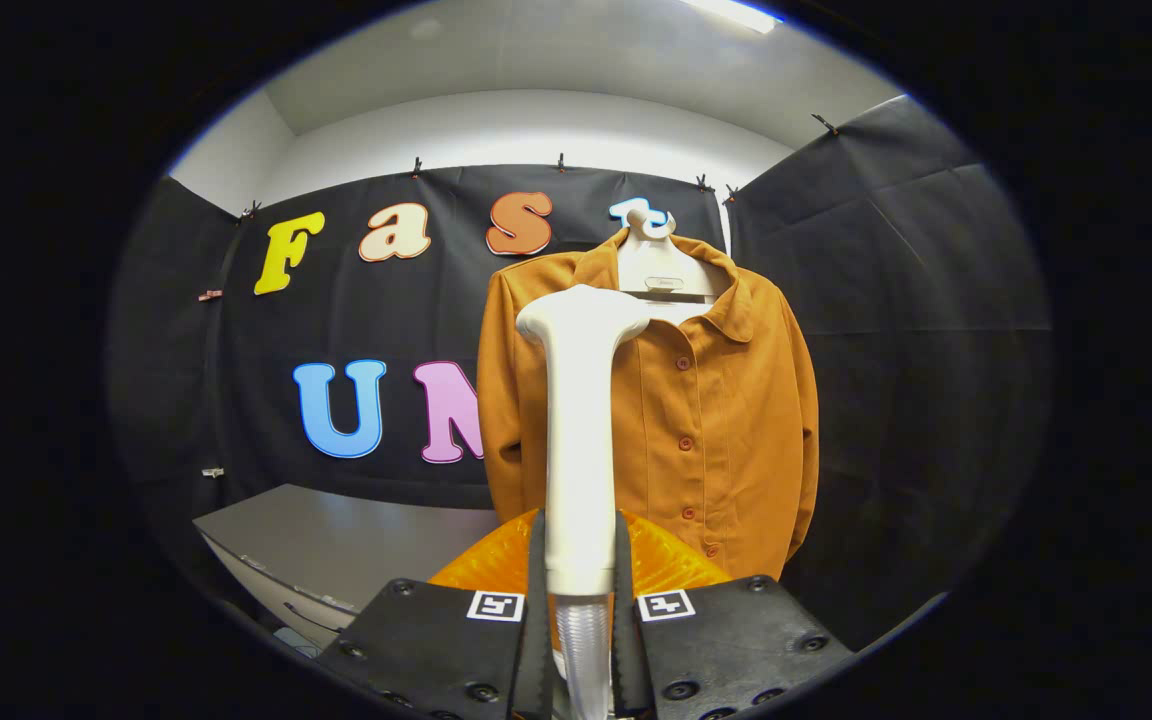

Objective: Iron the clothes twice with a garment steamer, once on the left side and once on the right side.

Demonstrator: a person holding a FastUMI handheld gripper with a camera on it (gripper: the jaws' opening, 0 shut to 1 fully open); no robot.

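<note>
An orange buttoned shirt [716,410] hangs on a white hanger [658,268] against the black wall, straight ahead. My gripper [579,580] is shut on the white garment steamer [579,420], both fingers pressing its handle near the bottom. The steamer stands upright between the fingers, its head [581,315] in front of the shirt's left half, at chest height. I cannot tell whether the head touches the cloth. A ribbed clear hose [584,650] leaves the handle's lower end between the fingers.
A grey table [336,545] lies low to the left, below the wall. An orange rounded object [656,565] sits just behind the fingers, under the shirt's hem. Black cloth walls close in on both sides.
</note>
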